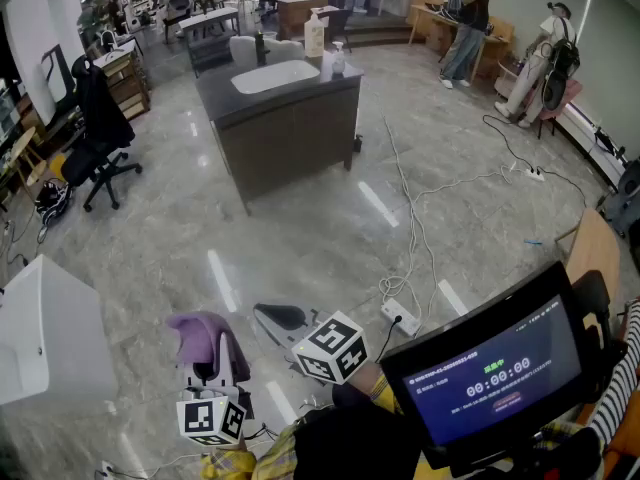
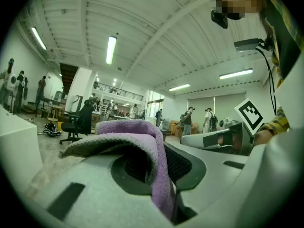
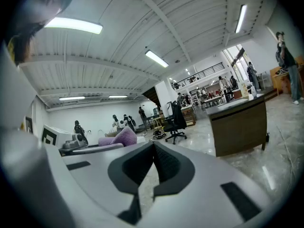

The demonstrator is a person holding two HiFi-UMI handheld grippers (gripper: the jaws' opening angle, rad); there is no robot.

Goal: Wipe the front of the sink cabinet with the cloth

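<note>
The cloth [image 2: 142,137] is clamped in the left gripper [image 2: 164,175]; the right gripper [image 3: 153,163] is squeezed closed; the cabinet [image 1: 290,133] is seen far off

Sink cabinet [image 1: 285,118] far ahead, office chair [image 1: 95,138] to its left

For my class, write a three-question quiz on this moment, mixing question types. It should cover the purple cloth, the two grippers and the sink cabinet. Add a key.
1. True or false: the right gripper holds the purple cloth.
2. Which gripper is shut on the cloth? A) the left gripper B) the right gripper C) neither
3. Fill in the missing word: the sink cabinet stands far off across the floor, so the cloth does ____ touch it.

Key: 1 false, its jaws are together with nothing between them; 2 A; 3 not.
</note>
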